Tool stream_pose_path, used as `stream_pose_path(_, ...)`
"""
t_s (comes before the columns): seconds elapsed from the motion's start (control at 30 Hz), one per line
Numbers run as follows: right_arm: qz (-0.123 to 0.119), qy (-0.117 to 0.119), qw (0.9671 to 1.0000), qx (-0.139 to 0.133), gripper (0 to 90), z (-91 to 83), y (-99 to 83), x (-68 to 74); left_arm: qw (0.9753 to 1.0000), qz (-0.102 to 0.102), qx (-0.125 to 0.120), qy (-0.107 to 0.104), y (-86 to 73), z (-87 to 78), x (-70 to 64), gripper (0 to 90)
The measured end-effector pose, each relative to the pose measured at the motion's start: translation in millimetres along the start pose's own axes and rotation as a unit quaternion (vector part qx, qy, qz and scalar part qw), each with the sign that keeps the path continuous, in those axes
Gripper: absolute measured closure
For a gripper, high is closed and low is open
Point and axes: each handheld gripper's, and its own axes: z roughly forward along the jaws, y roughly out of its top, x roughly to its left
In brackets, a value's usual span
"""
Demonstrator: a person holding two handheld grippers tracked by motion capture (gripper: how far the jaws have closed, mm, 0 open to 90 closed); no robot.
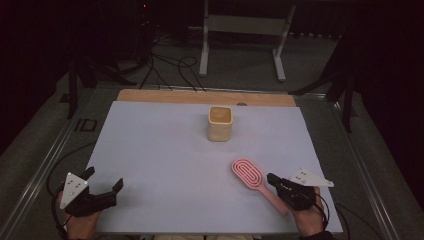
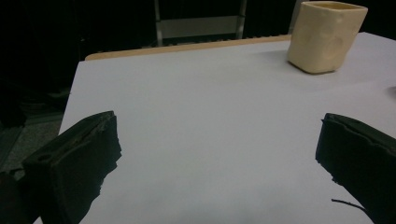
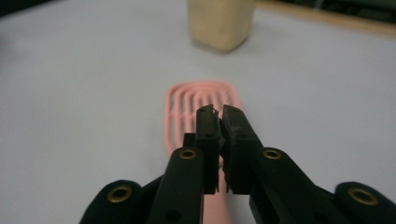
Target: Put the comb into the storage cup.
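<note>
At the lower right of the high view, the right gripper (image 1: 272,177) sits over the handle of a pink hairbrush (image 1: 248,173), the person's right hand (image 1: 308,220) coming in from the bottom edge. In the right gripper view its jaws stand almost together, only a thin slit between them, above the brush's handle; the brush's oval slotted head (image 3: 189,109) lies just beyond the tips. Whether the jaws actually pinch the handle cannot be told.

The hairbrush lies flat on the white table sheet (image 1: 160,150), right of centre and toward the bottom of the high view, its head pointing to the upper left and its handle running to the lower right.

A cream square cup (image 1: 220,123) stands upright near the top centre of the sheet, well apart from the brush.

At the lower left, the left gripper (image 1: 105,184) rests over bare sheet with its jaws spread wide; the left gripper view shows white surface between them and the cup (image 2: 325,36) at the upper right.
</note>
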Motion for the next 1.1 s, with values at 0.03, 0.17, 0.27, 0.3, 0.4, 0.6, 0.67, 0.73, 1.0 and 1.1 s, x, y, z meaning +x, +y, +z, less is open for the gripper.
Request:
stream_pose_path(0.03,0.003,-0.004,0.9999,-0.015,83.2,-3.7,0.4,-1.8,1.0000,-0.001,-0.001,-0.001,0.4,-0.6,0.3,0.1)
stream_pose_path(0.17,0.008,-0.030,0.9970,-0.071,67.8,-17.6,-0.3,-7.3,1.0000,-0.001,-0.005,-0.006,1.9,-2.4,1.1,0.0)
stream_pose_path(0.27,0.018,-0.049,0.9932,-0.104,53.7,-25.5,-4.4,-10.6,0.9999,-0.003,-0.007,-0.012,2.2,-2.9,2.1,0.0)
stream_pose_path(0.3,0.022,-0.052,0.9921,-0.112,46.5,-27.4,-6.2,-12.0,0.9999,-0.004,-0.008,-0.014,2.4,-3.1,2.4,0.0)
stream_pose_path(0.4,0.028,-0.061,0.9901,-0.124,37.4,-32.3,-10.6,-14.7,0.9998,-0.002,-0.008,-0.019,3.2,-3.6,2.2,0.0)
stream_pose_path(0.6,0.024,-0.079,0.9885,-0.127,16.2,-32.8,-12.1,-12.6,0.9996,0.001,-0.005,-0.027,2.6,-1.7,0.9,0.0)
stream_pose_path(0.67,0.027,-0.082,0.9884,-0.125,13.9,-31.7,-12.7,-12.8,0.9996,0.000,-0.004,-0.029,2.3,-1.3,0.5,0.0)
stream_pose_path(0.73,0.030,-0.081,0.9888,-0.121,11.4,-31.3,-13.1,-13.2,0.9996,-0.001,-0.005,-0.029,2.0,-1.2,0.5,0.0)
stream_pose_path(1.0,0.041,-0.075,0.9907,-0.106,9.1,-29.6,-14.2,-16.4,0.9996,-0.002,-0.004,-0.027,1.3,-0.8,0.8,0.0)
stream_pose_path(1.1,0.046,-0.073,0.9911,-0.102,9.0,-28.5,-14.5,-17.8,0.9997,-0.001,-0.003,-0.026,1.0,0.0,-0.1,0.0)
